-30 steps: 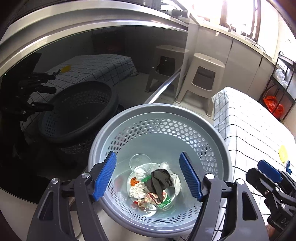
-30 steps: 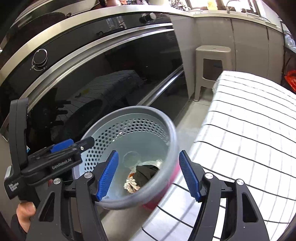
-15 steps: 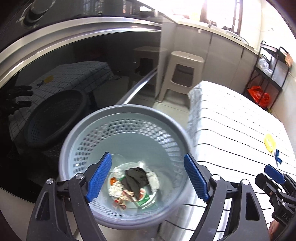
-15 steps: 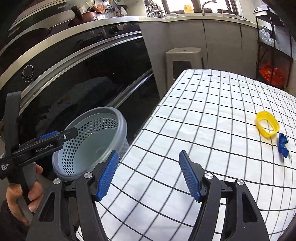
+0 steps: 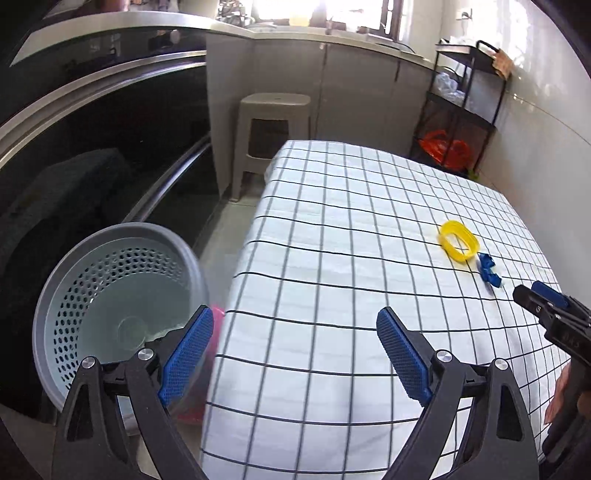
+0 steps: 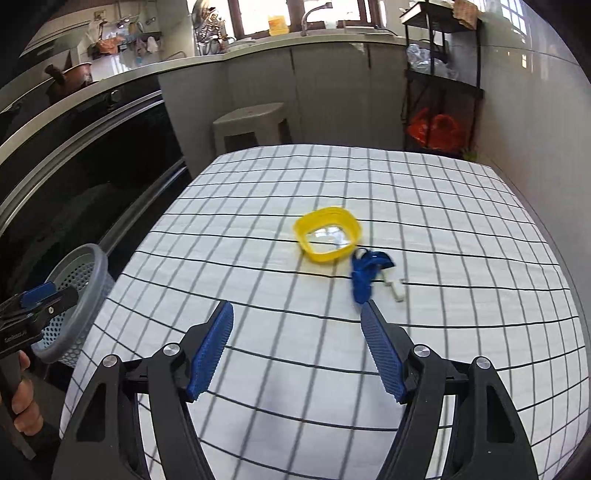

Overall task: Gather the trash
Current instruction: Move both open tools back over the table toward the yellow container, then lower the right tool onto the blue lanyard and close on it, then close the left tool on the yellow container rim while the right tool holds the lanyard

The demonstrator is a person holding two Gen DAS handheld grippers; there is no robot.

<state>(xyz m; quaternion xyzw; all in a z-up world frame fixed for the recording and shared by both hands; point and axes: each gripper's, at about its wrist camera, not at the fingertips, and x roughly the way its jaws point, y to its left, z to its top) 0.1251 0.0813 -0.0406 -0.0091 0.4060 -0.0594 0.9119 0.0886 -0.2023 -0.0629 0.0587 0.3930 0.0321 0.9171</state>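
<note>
Left gripper (image 5: 295, 354): jaws spread wide, holding nothing, above the checked tablecloth (image 5: 332, 229). Right gripper (image 6: 297, 349): jaws spread wide, holding nothing. A yellow container (image 6: 327, 234) lies on the cloth, a blue scrap (image 6: 364, 275) just beside it. The grey perforated basket (image 5: 110, 254) stands beside the table; it holds what appears to be a clear cup (image 5: 131, 330).

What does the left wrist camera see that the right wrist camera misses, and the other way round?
Only the left wrist view looks down into the grey basket, where a clear cup lies. Only the right wrist view shows the sink tap and a small white piece beside the blue scrap. Both show the checked tablecloth, the yellow ring, the blue scrap and the stool.
</note>
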